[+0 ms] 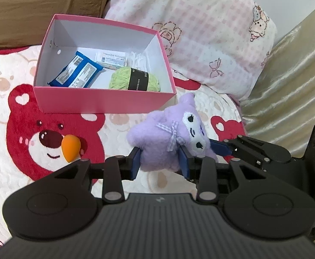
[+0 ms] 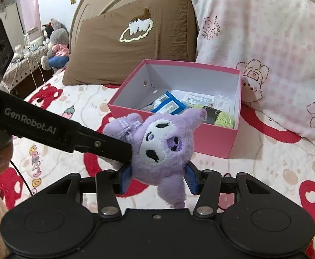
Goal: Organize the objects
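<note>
I hold one purple plush toy between my two grippers, off the bedspread, just in front of the near wall of the pink box. My left gripper has its two blue pads clamped on the toy's body, one on each side, with the checked bow showing between them. My right gripper has its pads pressed into the sides of the toy's head, the stitched face turned up toward that camera and one limb dangling below.

There is one box, open at the top. Inside it I count one blue packet, one ball of green yarn with a black band, one white labelled packet and a clear bag of white sticks in the far corner; how many sticks I cannot tell. One orange teardrop sponge lies on the bedspread, well to the left of the toy and apart from the box.

Behind the box lean two pillows: one brown and one pink checked, the latter touching the box's far right side. In the right wrist view the left gripper's arm crosses in from the left and hides part of the toy. The toy's ear overlaps the box's near rim there. Far left, stuffed animals sit on a side table.
</note>
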Demonstrator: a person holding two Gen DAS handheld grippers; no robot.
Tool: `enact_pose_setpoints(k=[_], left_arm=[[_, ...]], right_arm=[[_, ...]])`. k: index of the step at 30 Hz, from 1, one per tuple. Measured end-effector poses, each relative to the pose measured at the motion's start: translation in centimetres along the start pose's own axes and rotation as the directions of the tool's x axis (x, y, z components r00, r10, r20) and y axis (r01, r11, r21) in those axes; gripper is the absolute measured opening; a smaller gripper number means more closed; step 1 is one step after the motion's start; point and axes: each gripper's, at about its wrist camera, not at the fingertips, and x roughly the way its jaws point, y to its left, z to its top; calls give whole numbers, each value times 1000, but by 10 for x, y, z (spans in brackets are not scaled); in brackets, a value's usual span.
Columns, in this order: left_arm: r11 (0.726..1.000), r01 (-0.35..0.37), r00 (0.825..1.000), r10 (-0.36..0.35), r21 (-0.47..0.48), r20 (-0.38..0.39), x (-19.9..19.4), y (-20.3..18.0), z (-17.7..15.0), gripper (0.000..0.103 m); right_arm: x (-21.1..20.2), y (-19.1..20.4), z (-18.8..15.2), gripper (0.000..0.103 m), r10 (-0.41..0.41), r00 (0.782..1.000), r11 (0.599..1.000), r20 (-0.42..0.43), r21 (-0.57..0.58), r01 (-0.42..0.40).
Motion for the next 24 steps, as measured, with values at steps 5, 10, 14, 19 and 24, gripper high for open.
enact_pose_setpoints(k=[5,10,14,19,24], left_arm=[[1000,-10,1000,10,7,2,-1,-2,4,37],[1000,-17,1000,17,20,15,-4,-3,11,37],[999,-31,999,31,29,10,-4,-5,13,37],[998,-45,999,45,51,5,1,-6,17,37],[998,-41,999,40,49,17,4,0,33,38]], right_arm=[[1,1,5,57,-13,1000,1000,14,-16,13],[1,1,11,57,-17,1000,1000,21,-18,18],[1,2,17,57,-20,1000,999,20,-25,20],[5,1,16,57,-24,1000,999,6,-23,24],[12,2,23,57,-45,999,998,29,-48,47]])
